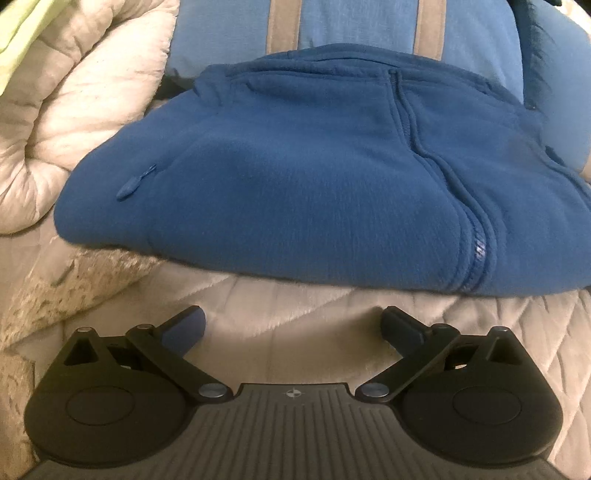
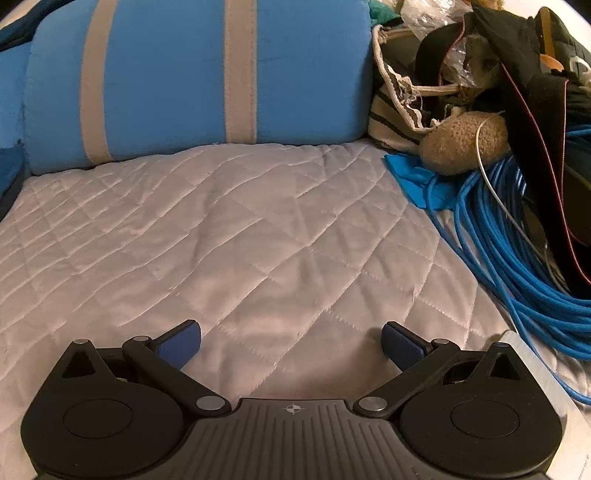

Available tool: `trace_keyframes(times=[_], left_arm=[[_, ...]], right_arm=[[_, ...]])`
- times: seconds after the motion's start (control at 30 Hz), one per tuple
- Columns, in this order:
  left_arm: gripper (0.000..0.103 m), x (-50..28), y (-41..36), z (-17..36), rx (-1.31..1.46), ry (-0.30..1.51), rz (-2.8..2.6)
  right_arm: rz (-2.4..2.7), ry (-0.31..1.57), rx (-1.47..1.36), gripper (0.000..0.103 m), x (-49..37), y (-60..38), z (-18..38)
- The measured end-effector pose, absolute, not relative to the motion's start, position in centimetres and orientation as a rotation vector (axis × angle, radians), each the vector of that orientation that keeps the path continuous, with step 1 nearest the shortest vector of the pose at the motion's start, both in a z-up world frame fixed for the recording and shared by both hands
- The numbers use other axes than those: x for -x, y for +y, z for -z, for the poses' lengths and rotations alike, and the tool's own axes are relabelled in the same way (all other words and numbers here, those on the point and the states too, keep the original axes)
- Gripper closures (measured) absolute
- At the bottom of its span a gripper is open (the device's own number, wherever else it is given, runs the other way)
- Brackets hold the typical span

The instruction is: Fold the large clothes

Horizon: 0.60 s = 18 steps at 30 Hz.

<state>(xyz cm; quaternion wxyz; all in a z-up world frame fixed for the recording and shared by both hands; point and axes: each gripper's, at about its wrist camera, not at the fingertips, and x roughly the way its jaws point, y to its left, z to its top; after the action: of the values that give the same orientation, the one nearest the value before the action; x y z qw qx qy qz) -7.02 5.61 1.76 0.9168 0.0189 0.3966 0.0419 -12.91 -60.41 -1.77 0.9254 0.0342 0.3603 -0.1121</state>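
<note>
Left wrist view: blue fleece jacket (image 1: 314, 177) lies folded into a compact bundle on the quilted bed cover (image 1: 332, 332). Zipper (image 1: 476, 236) runs down its right side, teeth showing near the front fold. Small zipper pull (image 1: 129, 186) sits on the left part of the top layer. Front edge of the jacket is near the left tongs (image 1: 293, 328), not touching them. Left tongs released, jaws spread wide, nothing between them; blue pads face inward, above bare cover.

Left of the jacket: a rolled cream comforter (image 1: 74, 122), its side against the jacket's left edge. Behind the jacket: a light blue pillow with grey stripes (image 1: 351, 26); the jacket's far edge overlaps the pillow's base.

Right wrist view: right tongs (image 2: 291, 341) also released, jaws wide apart, empty, over an open stretch of the quilted bed cover (image 2: 221, 229). The striped blue pillow (image 2: 184, 74) lies along the far side. A sliver of dark blue cloth at the far left edge; cannot tell if it is the jacket.

Right side of that view: a coil of blue cable (image 2: 517, 240) on the cover's edge, a tan fuzzy lump (image 2: 461, 144) resting just above it, a striped cloth bag (image 2: 399, 99) beside the pillow, and a dark strap with a red edge (image 2: 535, 147) draped across the pile. A scrap of bright blue fabric (image 2: 417, 181) lies beneath the fuzzy lump.
</note>
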Motion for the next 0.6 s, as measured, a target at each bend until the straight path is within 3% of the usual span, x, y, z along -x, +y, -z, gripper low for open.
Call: trace_keyframes(times=[0.6], left_arm=[[0.0,5.4,5.2,-0.4,-0.042,0.678,-0.111]], right_arm=[[0.206,0.656,-0.054,0.0,12.0,-61.2,2.7]])
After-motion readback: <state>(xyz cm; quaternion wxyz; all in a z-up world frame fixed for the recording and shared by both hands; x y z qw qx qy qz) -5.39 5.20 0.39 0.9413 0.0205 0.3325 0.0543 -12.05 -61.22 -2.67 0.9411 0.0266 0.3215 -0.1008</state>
